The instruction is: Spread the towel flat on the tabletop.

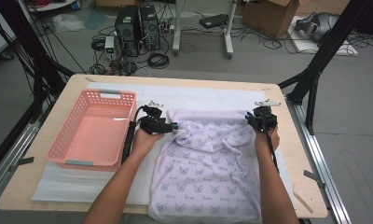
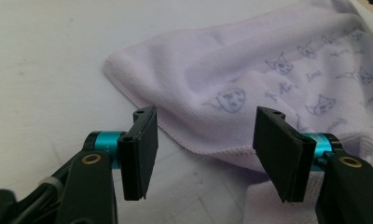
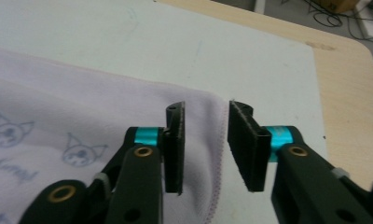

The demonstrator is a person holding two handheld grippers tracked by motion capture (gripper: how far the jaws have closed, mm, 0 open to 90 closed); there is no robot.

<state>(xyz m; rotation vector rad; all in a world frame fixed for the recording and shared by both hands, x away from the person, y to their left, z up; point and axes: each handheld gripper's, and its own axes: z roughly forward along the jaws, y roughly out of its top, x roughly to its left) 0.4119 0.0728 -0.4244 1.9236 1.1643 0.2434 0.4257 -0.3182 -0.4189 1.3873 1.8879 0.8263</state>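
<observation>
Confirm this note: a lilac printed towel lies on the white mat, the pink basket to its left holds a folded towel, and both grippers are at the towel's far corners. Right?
Not quite. The pink basket is empty, as the high view shows. The rest holds: the lilac towel lies on the white mat, with the left gripper and right gripper at its far corners.

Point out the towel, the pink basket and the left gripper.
towel (image 1: 208, 168), high view, on its flat printed middle.
pink basket (image 1: 111, 94), high view, on its far rim.
left gripper (image 2: 205, 140), left gripper view, midway between its open jaws.

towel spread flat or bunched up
Partly spread: the towel lies flat near the person but is bunched and wrinkled along its far edge, between the two grippers.
</observation>
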